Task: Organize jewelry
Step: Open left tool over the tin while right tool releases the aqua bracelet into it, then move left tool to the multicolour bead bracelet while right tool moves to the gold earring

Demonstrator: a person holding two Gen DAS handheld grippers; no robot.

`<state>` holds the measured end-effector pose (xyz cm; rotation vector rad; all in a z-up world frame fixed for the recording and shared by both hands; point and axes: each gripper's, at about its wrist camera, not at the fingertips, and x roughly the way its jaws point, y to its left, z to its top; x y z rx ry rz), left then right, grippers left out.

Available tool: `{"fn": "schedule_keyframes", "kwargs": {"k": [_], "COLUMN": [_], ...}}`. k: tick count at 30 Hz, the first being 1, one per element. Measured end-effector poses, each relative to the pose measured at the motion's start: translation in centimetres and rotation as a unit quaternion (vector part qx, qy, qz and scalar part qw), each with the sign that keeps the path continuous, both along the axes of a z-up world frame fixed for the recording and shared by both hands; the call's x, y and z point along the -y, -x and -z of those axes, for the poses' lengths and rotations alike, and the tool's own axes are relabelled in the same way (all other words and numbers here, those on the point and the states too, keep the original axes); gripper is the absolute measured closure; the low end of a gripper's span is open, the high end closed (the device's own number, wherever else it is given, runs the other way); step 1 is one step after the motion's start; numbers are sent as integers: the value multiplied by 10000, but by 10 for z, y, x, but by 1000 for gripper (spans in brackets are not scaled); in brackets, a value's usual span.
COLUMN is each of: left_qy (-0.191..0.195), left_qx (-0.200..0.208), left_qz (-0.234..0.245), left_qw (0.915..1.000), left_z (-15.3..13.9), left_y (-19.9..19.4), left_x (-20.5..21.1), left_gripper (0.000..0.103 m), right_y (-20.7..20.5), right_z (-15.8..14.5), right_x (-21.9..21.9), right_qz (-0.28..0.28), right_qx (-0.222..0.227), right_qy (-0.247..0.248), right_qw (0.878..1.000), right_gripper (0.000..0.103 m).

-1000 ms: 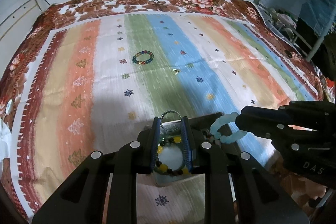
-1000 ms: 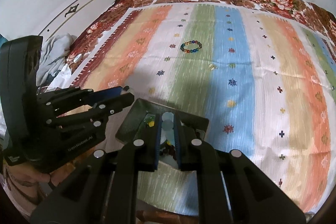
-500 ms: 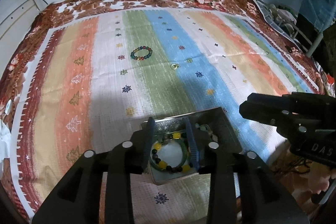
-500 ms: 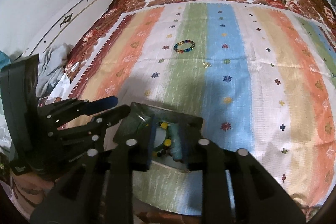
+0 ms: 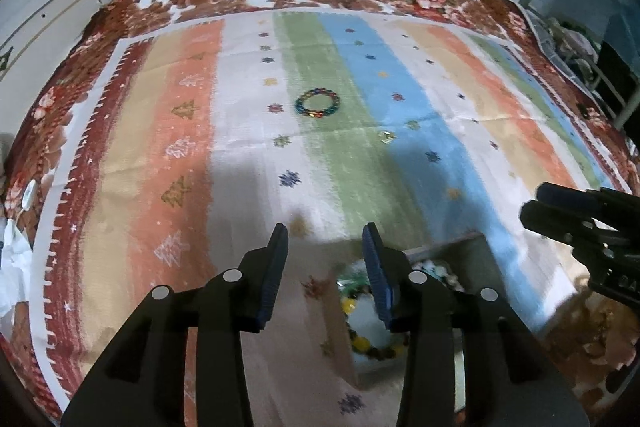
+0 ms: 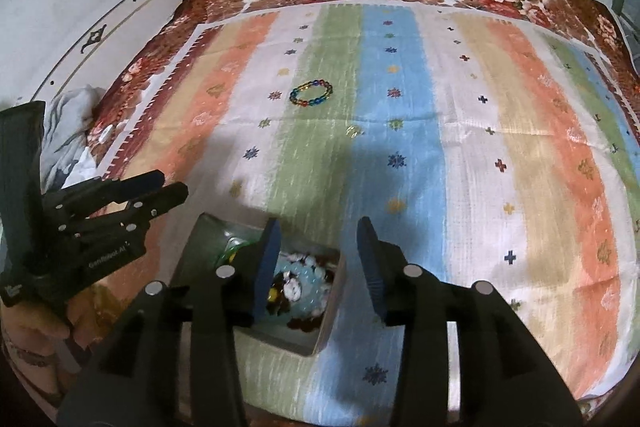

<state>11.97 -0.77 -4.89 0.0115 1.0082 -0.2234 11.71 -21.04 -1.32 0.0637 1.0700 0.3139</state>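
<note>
- Bead ring (image 5: 318, 103): ahead of both tongs, well apart, flat on the cloth (image 5: 248, 131). Likely light, hard-beaded, limp on its cord, apt to roll; best pinched across one side.
- Left tongs (image 5: 324, 249) and right tongs (image 6: 316, 247): tilted steeply down, jaws just spread, nothing between.
- Tray (image 6: 200, 247): beneath them, holding other jewelry.

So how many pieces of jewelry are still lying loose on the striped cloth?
2: a multicolored bead bracelet on the green stripe, and a small gold ring nearer, toward the blue. More sit jumbled in the box.
</note>
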Motion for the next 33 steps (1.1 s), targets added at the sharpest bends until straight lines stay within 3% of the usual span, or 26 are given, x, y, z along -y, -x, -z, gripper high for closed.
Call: {"fn": "schedule_keyframes", "kwargs": {"k": [8, 11, 33], "left_qy": [-10, -89, -298], "left_qx": [-168, -144, -313], "left_qz": [-267, -196, -331], "left_qw": [9995, 9997, 9985], "left_z": [14, 16, 48], "left_y": [-39, -48, -139], "left_x": [-9, -4, 1], "left_gripper": [60, 55, 52], "right_y": [-29, -39, -123], "right_z": [15, 19, 64], "right_x": [1, -2, -4], "right_qz": [175, 111, 320], "right_qx": [-122, -181, -542], "right_qy": [87, 95, 226], "right_qw": [9997, 9997, 9978], "right_gripper": [56, 54, 51]}}
